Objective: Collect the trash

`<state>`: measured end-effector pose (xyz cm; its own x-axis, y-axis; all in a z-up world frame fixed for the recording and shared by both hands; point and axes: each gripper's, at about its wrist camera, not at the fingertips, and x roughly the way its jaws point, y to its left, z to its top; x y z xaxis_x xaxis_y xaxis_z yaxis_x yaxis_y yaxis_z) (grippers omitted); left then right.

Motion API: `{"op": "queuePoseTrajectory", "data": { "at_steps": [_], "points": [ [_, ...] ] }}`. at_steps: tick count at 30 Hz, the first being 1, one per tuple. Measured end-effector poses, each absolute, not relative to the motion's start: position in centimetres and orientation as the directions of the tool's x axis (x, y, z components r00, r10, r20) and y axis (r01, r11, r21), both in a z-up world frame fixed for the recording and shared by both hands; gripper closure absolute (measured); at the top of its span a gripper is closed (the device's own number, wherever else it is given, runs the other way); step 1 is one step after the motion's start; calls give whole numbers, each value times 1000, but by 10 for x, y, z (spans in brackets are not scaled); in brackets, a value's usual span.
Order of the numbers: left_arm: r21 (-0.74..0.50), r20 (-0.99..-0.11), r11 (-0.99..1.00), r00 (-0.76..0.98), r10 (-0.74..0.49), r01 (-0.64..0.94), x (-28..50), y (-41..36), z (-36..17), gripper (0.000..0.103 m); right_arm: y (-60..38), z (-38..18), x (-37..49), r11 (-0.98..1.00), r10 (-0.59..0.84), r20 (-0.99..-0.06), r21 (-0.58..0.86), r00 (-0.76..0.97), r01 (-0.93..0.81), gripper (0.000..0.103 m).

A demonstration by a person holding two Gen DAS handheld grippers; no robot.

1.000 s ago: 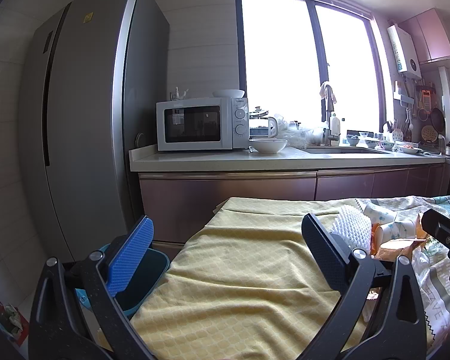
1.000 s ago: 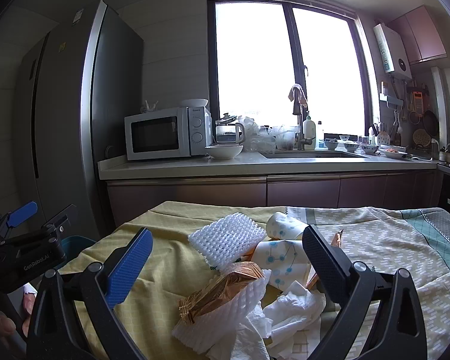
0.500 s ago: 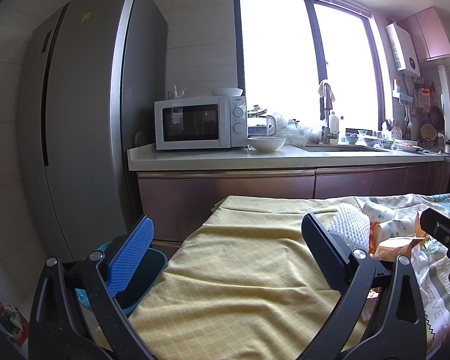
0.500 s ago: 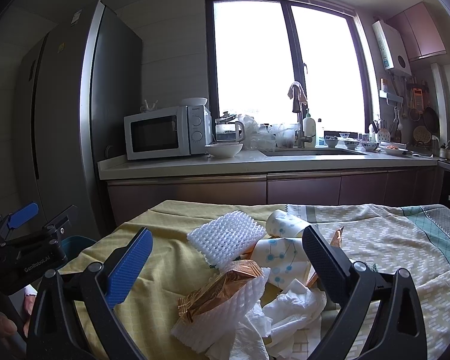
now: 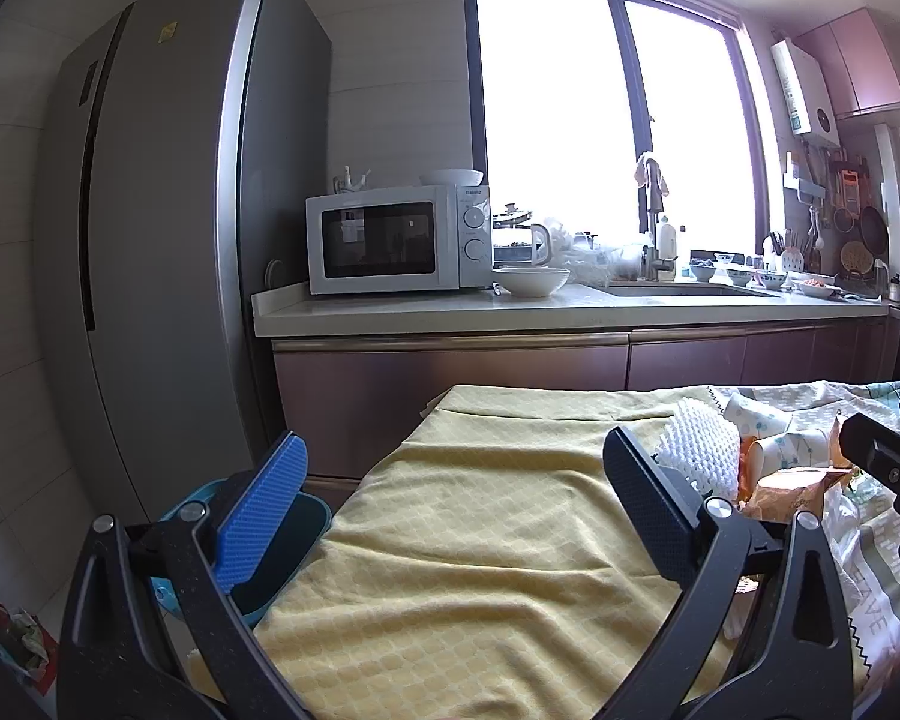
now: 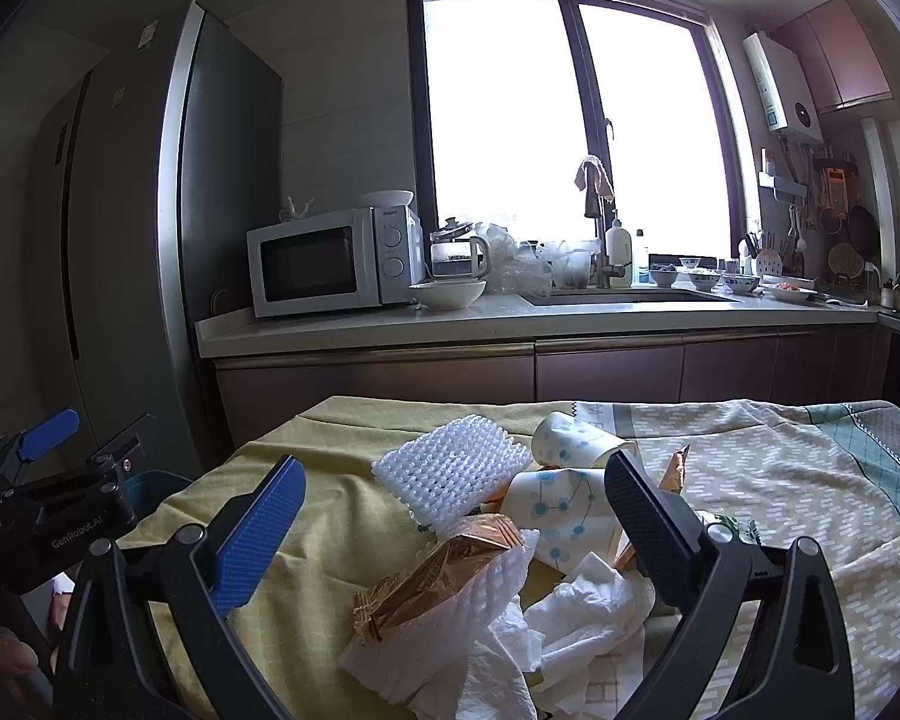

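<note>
The trash lies in a loose heap on the cloth-covered table (image 6: 342, 516), where the yellow cloth meets a patterned green-and-white one. A white foam net sleeve (image 6: 450, 468) lies flat at the far left of the heap, its long axis running left to right. Just beside it a patterned paper cup (image 6: 570, 441) lies on its side, its long axis left to right. Nearer the camera a golden foil wrapper (image 6: 438, 570) runs diagonally from near-left to far-right, resting on a second piece of white foam, with crumpled white tissue (image 6: 582, 606) touching it on the right.

The right gripper (image 6: 450, 522) hangs level just above the heap, its jaws spread wide and holding nothing, with wrapper and tissue between the fingers. The left gripper (image 5: 450, 510) is likewise wide open and empty, over bare yellow cloth, with the heap off to its right. A blue bin (image 5: 282, 528) stands on the floor just beside the table's left edge. Behind are a counter, a microwave (image 6: 330, 258), a white bowl (image 6: 447, 293) and a tall fridge (image 6: 150, 228)
</note>
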<state>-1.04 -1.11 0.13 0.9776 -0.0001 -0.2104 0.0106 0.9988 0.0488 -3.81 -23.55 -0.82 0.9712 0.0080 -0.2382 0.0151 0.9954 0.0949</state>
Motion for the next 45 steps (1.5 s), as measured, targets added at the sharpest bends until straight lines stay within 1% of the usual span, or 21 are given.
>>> {"op": "queuePoseTrajectory", "data": {
  "at_steps": [11,15,17,21,26,28,30,31,32,34,35,36,38,39,41,42,45],
  "points": [
    [56,-231,998,973,-20,34,-5,-16,-4,6,-243,-11,-37,994,7,-249,105,968,20,6],
    [55,-260,996,964,-55,71,-3,-20,-7,6,-251,-14,-37,993,-4,-263,111,965,34,6],
    [60,-279,992,956,-90,111,-1,-25,-9,6,-258,-17,-38,992,-9,-279,115,960,43,6],
    [83,-318,967,926,-204,242,-1,-44,-17,6,-274,-27,-40,988,-18,-321,137,947,65,6],
    [91,-364,893,849,-383,442,-5,-74,-25,6,-287,-39,-44,985,-7,-369,160,929,71,6],
    [96,-375,856,815,-442,509,-7,-88,-29,6,-291,-43,-45,984,2,-383,167,924,67,9],
    [116,-386,830,795,-468,545,-8,-104,-34,8,-294,-47,-46,982,9,-394,176,919,65,12],
    [130,-397,820,787,-472,557,-6,-111,-36,12,-296,-48,-47,981,13,-398,181,917,65,15],
    [132,-412,811,776,-478,570,-4,-117,-38,19,-298,-49,-47,980,18,-403,190,915,64,16],
    [118,-447,794,746,-494,596,5,-126,-43,26,-301,-51,-46,976,39,-411,213,911,54,22],
    [111,-464,789,734,-496,604,10,-131,-45,34,-302,-52,-45,974,49,-415,221,909,48,24],
    [104,-478,788,725,-496,607,14,-135,-48,38,-301,-52,-44,973,62,-417,229,907,38,27],
    [68,-509,775,690,-514,628,23,-139,-52,58,-299,-52,-40,969,97,-426,246,900,12,30],
    [51,-519,772,677,-521,633,26,-136,-53,63,-298,-52,-38,966,118,-431,257,895,-4,31],
    [25,-528,763,656,-539,646,29,-133,-53,88,-293,-52,-32,960,170,-442,277,881,-47,39],
    [17,-527,760,651,-546,650,29,-132,-53,93,-290,-52,-28,956,197,-450,286,871,-68,42],
    [17,-518,761,657,-548,648,27,-131,-51,98,-280,-54,-16,939,269,-470,324,841,-119,47]
  ]
}}
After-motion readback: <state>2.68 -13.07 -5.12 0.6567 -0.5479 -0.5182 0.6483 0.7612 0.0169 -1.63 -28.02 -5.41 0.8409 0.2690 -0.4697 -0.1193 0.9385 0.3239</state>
